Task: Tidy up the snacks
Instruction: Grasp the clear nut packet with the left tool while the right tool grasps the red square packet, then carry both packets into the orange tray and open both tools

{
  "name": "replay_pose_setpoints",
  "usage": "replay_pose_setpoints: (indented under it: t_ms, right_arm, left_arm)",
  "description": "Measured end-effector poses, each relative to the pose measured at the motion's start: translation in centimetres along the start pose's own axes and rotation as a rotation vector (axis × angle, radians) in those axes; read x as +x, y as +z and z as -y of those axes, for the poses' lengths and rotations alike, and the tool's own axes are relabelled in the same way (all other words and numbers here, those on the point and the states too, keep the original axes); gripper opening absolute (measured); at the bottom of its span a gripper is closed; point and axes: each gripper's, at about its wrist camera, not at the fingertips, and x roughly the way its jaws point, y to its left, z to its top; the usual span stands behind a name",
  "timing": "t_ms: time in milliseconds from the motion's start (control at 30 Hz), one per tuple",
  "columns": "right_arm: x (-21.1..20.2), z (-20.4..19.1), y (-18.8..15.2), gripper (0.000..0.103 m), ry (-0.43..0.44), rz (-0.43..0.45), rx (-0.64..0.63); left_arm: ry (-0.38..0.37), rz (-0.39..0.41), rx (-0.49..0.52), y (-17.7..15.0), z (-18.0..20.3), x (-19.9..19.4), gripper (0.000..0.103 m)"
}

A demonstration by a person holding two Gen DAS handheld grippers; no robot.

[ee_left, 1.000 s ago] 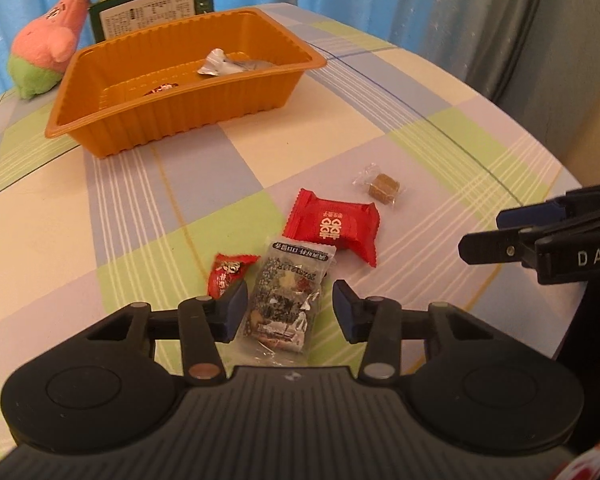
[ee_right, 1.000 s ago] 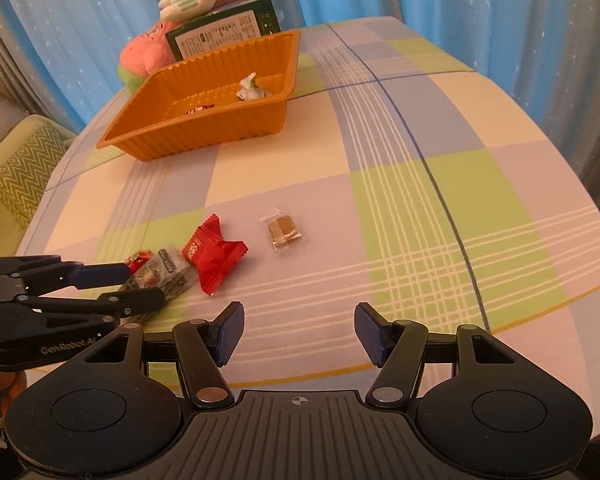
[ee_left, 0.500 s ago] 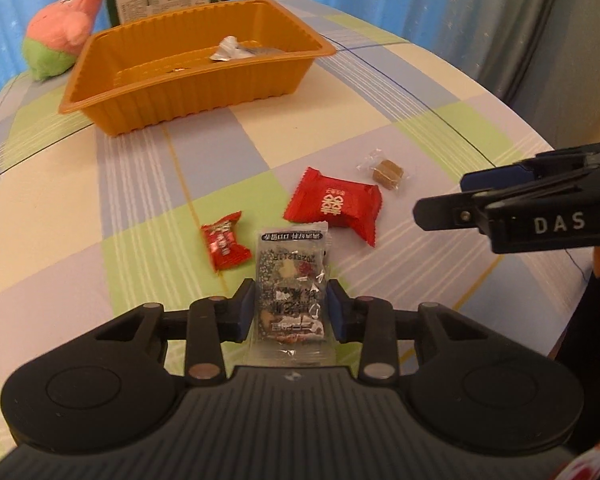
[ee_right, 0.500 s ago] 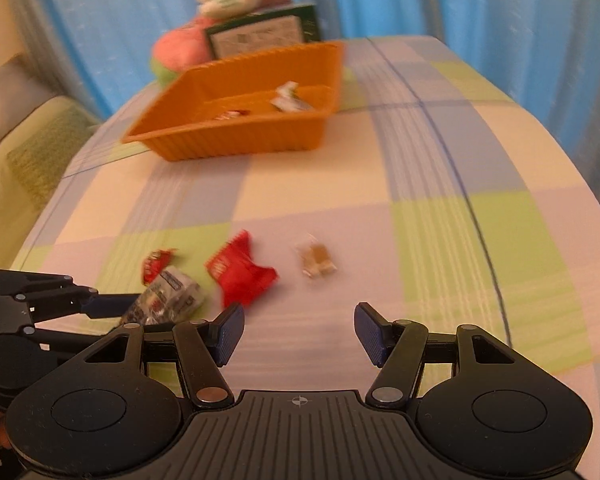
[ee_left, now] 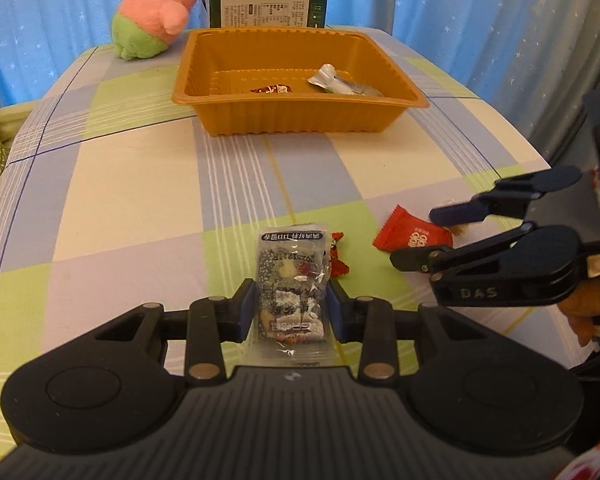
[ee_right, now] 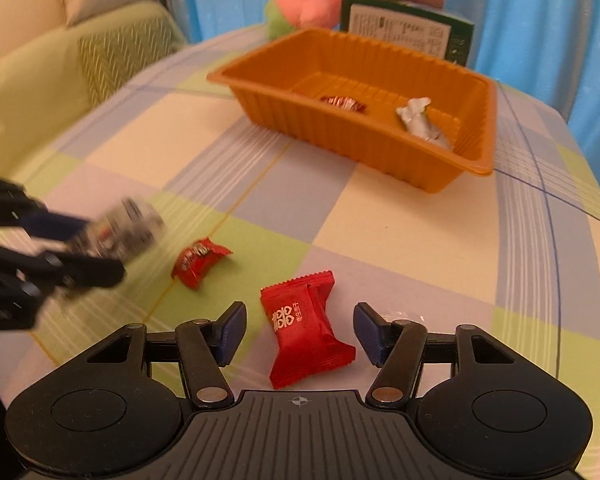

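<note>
Pick-up step, both hands at once. Orange ribbed plastic tray (ee_left: 296, 118) at the table's far end, two wrapped sweets inside. Left gripper (ee_left: 291, 310) clamped on one clear printed snack packet (ee_left: 291, 276), lifted; next, probably carry to the tray. Right gripper (ee_right: 300, 334) closing around one large red pillow-wrapped candy (ee_right: 306, 334), pads not yet touching. One small red twist-wrapped candy (ee_right: 198, 262) loose on the checked cloth.

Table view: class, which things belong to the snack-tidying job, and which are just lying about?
Job: orange tray; clear packet in left gripper; big red packet between right gripper's closing jaws; small red sweet.
Lying about: pink plush; green box; curtain.
</note>
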Motion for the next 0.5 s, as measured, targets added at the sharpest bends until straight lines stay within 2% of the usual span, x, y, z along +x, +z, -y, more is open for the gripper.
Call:
replay_pose_setpoints:
  t_ms: [33,133,267,500]
  right_arm:
    - [0.4,0.0,0.0,0.036,-0.005,-0.014,-0.010]
    - [0.5,-0.3,-0.3,0.029,-0.019,-0.014,-0.022]
    - [-0.3,-0.3,-1.1,0.028,-0.034,0.006,0.033]
    - [-4.4,0.0,-2.7,0.028,-0.015,0.061,0.231]
  left_arm:
    - [-0.002,0.001,-0.003,0.0,-0.1,0.0,0.034]
    - [-0.008,0.003,-0.011,0.0,0.0,0.0,0.034]
    - [-0.012,-0.004,-0.022,-0.3,0.1,0.0,0.034]
    - [-0.004,0.003,-0.054,-0.8,0.5,-1.4,0.034]
